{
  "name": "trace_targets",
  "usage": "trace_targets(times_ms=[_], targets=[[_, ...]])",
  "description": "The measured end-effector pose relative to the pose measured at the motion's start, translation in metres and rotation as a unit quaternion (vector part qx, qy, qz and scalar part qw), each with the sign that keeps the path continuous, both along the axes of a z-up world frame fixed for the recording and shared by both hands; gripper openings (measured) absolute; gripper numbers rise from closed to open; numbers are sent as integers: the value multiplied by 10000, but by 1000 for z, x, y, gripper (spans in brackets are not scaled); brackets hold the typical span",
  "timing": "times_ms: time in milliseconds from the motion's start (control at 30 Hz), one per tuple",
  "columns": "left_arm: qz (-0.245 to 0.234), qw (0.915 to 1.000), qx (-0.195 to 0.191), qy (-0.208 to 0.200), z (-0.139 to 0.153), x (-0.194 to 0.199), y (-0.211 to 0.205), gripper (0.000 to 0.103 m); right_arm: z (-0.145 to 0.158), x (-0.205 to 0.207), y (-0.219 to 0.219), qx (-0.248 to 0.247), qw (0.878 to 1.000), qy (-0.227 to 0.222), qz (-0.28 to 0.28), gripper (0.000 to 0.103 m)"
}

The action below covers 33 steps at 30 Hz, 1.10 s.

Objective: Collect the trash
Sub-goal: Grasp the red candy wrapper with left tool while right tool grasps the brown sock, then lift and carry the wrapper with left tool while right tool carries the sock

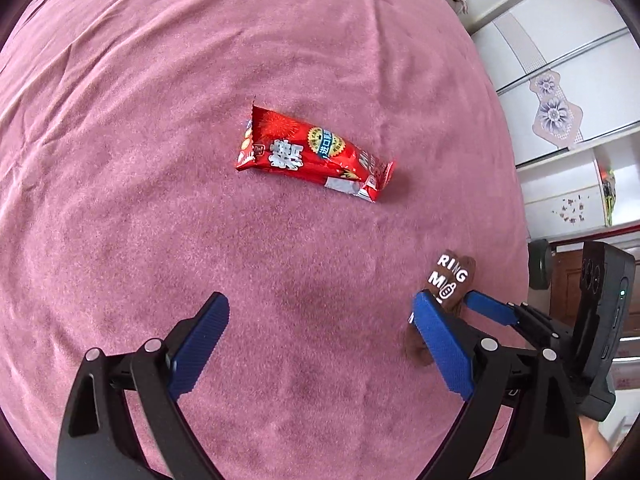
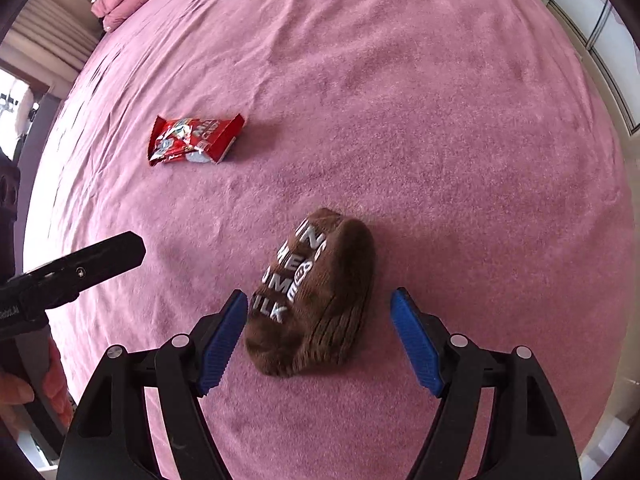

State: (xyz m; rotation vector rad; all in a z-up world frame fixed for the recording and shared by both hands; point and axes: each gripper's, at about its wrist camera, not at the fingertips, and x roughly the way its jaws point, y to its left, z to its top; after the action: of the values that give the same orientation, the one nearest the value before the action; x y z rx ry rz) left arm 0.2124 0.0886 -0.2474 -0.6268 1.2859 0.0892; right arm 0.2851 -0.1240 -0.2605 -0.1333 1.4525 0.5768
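Both grippers hung over a pink bedspread (image 1: 160,80).

Left gripper (image 1: 320,320): jaws spread wide, nothing between them, only cloth below. The red snack wrapper (image 1: 308,156) lay flat on the bedspread ahead of it, well apart from the fingertips.

Right gripper (image 2: 318,316): jaws spread, straddling a brown sock (image 2: 316,296) with white lettering. The left pad sat just beside the sock's edge; I could not tell whether it touched. The right pad stood clear of it. Nothing was pinched yet. The wrapper (image 2: 194,140) appeared in this view too, far off to the upper left.

Handling, wrapper (judgement): thin foil-plastic film, apparently empty or nearly so, hence very light, crinkly and slick. It should slide on the nap if pushed sideways. One end was torn open and stood slightly up; the crimped seal at the other end looked stiffer. Best hold: come down over the raised torn end or across the narrow width, and pinch the film together so it folds between the pads. Not fragile; firm closing does no harm.

Handling, sock (judgement): soft, bunched, compressible, grippy knit. It is probably not trash, though the task line does not say.
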Motion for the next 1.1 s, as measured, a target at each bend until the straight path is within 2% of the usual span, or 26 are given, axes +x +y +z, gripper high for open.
trace_targets(times_ms=[167, 233, 267, 300, 333, 400, 567, 700, 900, 933, 1033, 1100], targets=[[186, 9998, -54, 23, -8, 8, 3, 93, -12, 5, 8, -138, 9997, -71, -192, 71], [265, 9996, -67, 43, -11, 11, 5, 93, -11, 4, 12, -327, 9991, -213, -178, 63], [309, 9995, -75, 53, -13, 13, 5, 93, -10, 3, 13, -387, 9987, -288, -162, 53], [370, 9993, -86, 64, -14, 13, 6, 93, -9, 3, 15, -389, 9985, -342, -152, 40], [423, 9990, -110, 74, -15, 14, 7, 93, -8, 2, 18, -357, 9987, -348, -136, 33], [522, 9985, -128, 106, -16, 17, 9, 93, -4, 2, 18, -283, 9990, -322, -111, 9], [624, 9980, -64, 116, -15, 32, 11, 93, 12, 6, 19, 180, 9995, -226, -80, 8], [904, 9955, -131, 239, -19, 49, 16, 93, 25, 11, 19, 523, 9984, -168, -106, 8], [1868, 9802, -475, 454, -27, 66, 24, 93, 29, 18, 13, 717, 9972, -80, -198, 8], [1986, 9774, -474, 544, -30, 68, 26, 91, 30, 18, 12, 739, 9970, -74, -218, 8], [2175, 9706, -125, 1023, -38, 75, 26, 66, 36, 18, 0, 859, 9959, -78, -282, 8], [2210, 9686, 4, 1138, -38, 79, 23, 62, 37, 16, -1, 883, 9957, -69, -273, 8]])
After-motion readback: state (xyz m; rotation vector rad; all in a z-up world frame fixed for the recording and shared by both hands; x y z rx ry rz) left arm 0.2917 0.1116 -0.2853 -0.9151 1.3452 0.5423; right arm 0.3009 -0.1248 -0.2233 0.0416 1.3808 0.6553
